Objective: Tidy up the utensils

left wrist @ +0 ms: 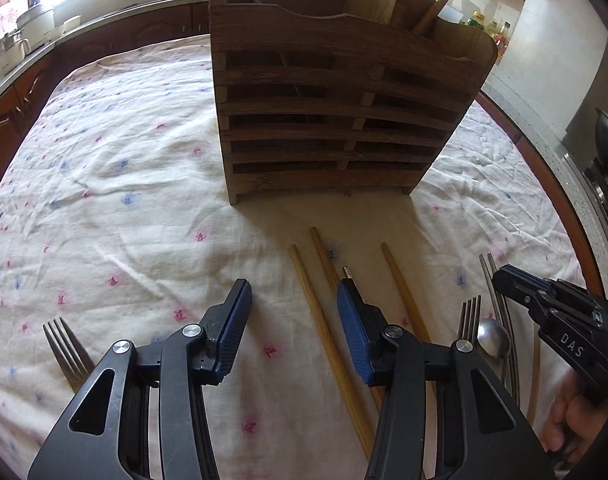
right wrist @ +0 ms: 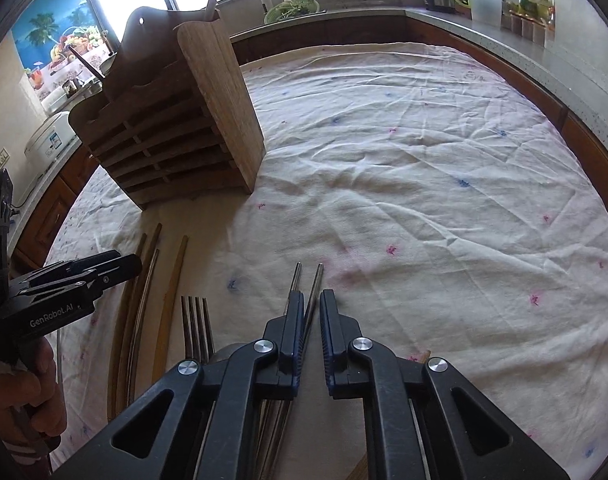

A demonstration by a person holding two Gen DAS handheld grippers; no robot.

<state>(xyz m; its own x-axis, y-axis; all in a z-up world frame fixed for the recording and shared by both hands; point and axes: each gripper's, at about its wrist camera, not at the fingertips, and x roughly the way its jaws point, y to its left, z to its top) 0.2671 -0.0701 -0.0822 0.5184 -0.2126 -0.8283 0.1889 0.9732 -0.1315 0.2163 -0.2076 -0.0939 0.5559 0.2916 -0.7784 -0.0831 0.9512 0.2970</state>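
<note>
Kitchen worktop (right wrist: 424, 152), cloth-covered; wooden rack (left wrist: 336, 112) upper centre. Step: pickup. Right hand-held gripper (right wrist: 312, 312) nearly closed, pinching metal chopsticks (right wrist: 318, 280); left hand-held gripper (left wrist: 291, 300) half-open, empty, straddling wooden chopstick (left wrist: 304, 276). Next: lift, carry to rack.

Left gripper (left wrist: 291, 300): jaws apart, tilted down before the wooden rack (left wrist: 336, 120). Right gripper (right wrist: 312, 312): jaws nearly closed, right of it.

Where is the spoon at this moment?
In the left wrist view the spoon lies on the cloth at the lower right, between a fork and the metal chopsticks, below the right gripper.
</note>
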